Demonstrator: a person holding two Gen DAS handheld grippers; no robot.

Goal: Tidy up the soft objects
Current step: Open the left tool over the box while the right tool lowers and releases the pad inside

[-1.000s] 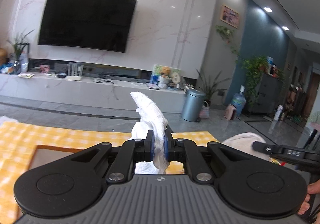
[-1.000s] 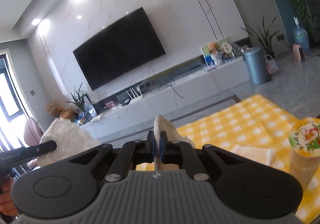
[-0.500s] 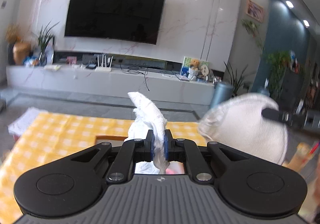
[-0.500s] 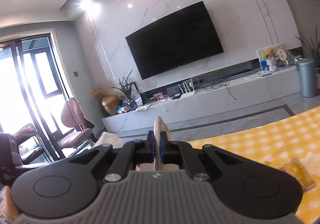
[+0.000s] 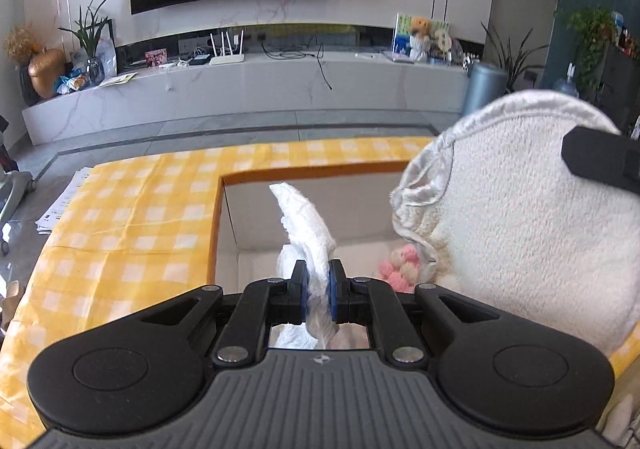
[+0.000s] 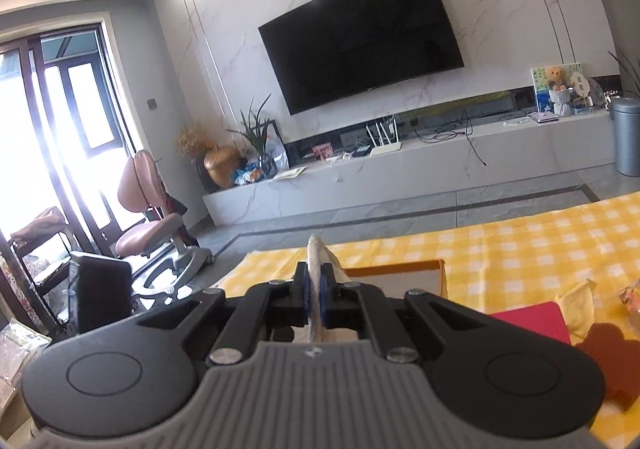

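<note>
My left gripper (image 5: 318, 291) is shut on a crumpled white cloth (image 5: 306, 227), held above the open cardboard box (image 5: 280, 173) on the yellow checked tablecloth (image 5: 120, 217). Inside the box lies a pink knitted toy (image 5: 400, 265). At the right of the left wrist view hangs a round white fluffy pad (image 5: 520, 217) with a satin edge, pinched by my right gripper, whose black finger (image 5: 600, 161) shows on it. In the right wrist view my right gripper (image 6: 314, 295) is shut on that pad's thin edge (image 6: 316, 249), with the box (image 6: 400, 273) just beyond.
A red flat item (image 6: 532, 319) and a yellow cloth (image 6: 576, 301) lie on the tablecloth at the right. Papers (image 5: 64, 201) sit at the table's left edge. Beyond are a TV wall, a low marble console (image 5: 240, 89), a grey bin (image 5: 484, 87) and a pink chair (image 6: 148, 209).
Both grippers have come over the box and tipped downward. The fluffy pad has swung in close beside the white cloth. Both grips are unchanged.
</note>
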